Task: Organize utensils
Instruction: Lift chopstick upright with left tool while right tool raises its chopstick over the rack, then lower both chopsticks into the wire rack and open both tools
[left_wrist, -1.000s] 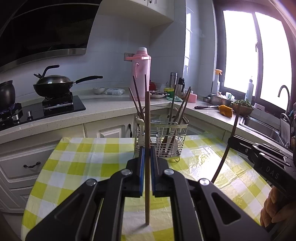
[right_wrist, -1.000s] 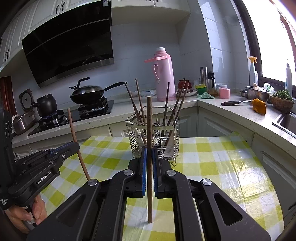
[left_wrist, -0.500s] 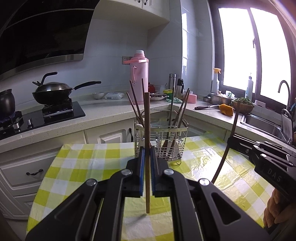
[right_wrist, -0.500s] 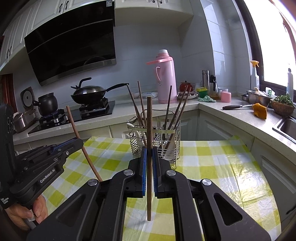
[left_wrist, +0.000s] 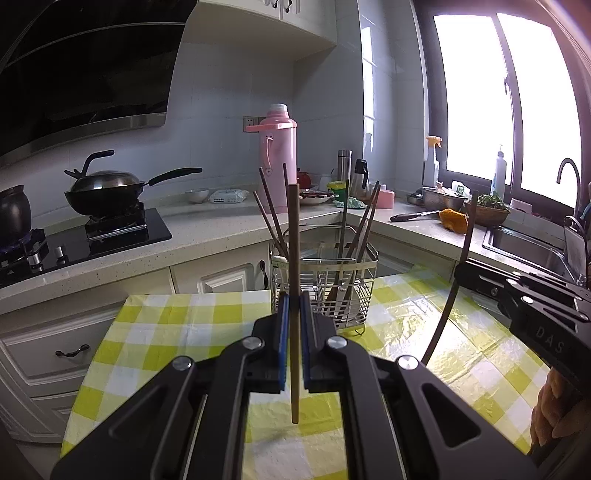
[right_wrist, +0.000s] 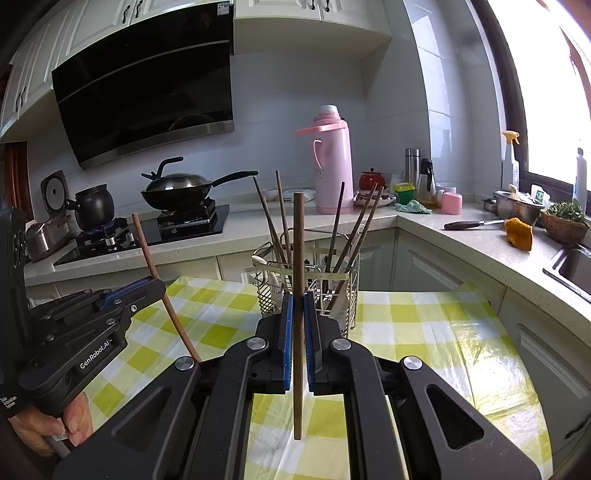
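Two grippers each clamp one chopstick upright above the yellow checked tablecloth: the left gripper pinches a light brown chopstick, the right gripper a darker chopstick. Beyond them the wire utensil basket stands on the table, holding more chopsticks.

pink thermos, black wok on stove, knife on counter
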